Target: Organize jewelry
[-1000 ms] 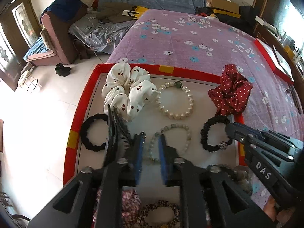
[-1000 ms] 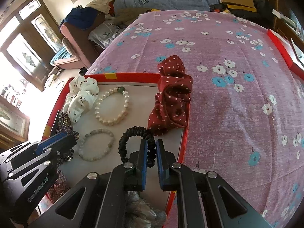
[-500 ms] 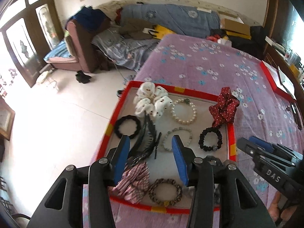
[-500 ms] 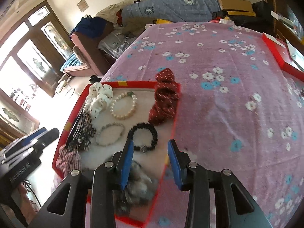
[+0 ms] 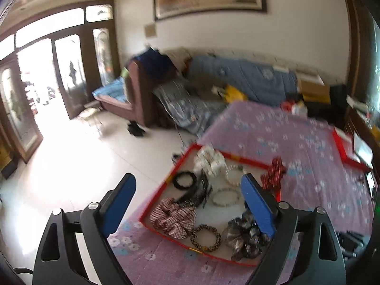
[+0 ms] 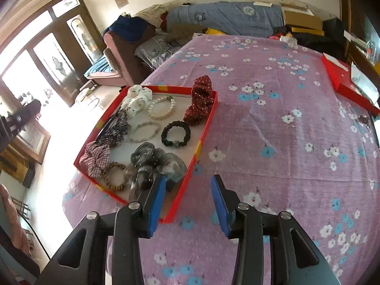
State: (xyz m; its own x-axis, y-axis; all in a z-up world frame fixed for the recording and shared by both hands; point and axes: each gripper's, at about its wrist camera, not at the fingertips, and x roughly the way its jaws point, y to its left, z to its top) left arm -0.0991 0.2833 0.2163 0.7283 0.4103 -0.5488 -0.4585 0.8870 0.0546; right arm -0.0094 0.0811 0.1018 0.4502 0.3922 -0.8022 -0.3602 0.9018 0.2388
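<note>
Ten or so pieces: they lie in the red tray (image 6: 206,130), spread in rows and mostly apart; I think this is so that each piece can be seen and taken alone
Tray position: on the purple flowered cloth (image 6: 273,130), near the corner beside the floor, probably to be easy to reach
Far row: white scrunchie (image 6: 137,99), pearl bracelet (image 6: 162,109), red dotted scrunchie (image 6: 200,101); the red one hangs over the far right rim of the tray, so it is not fully inside
Middle row: dark hair clips (image 6: 116,128) at the left wall, pale bead bracelet (image 6: 143,131), black hair tie (image 6: 175,134)
Near row: checked scrunchie (image 6: 96,158), leopard hair tie (image 6: 114,177), grey scrunchie (image 6: 154,163); the grey one is big and fills the near right corner
Left gripper (image 5: 187,205): fingers wide apart and opening; nothing is between them; it is above the tray and does not touch anything
Right gripper (image 6: 188,204): fingers partly apart and opening; nothing is held; the near right rim of the tray shows below the gap, not touched
Stage, as I judge: both grippers are empty and off the tray, so one placing seems finished; the tray looks almost complete
Other object: a small dark thing (image 6: 363,120) lies on the cloth far at the right; I cannot tell what it is; perhaps it belongs to the tray also
</note>
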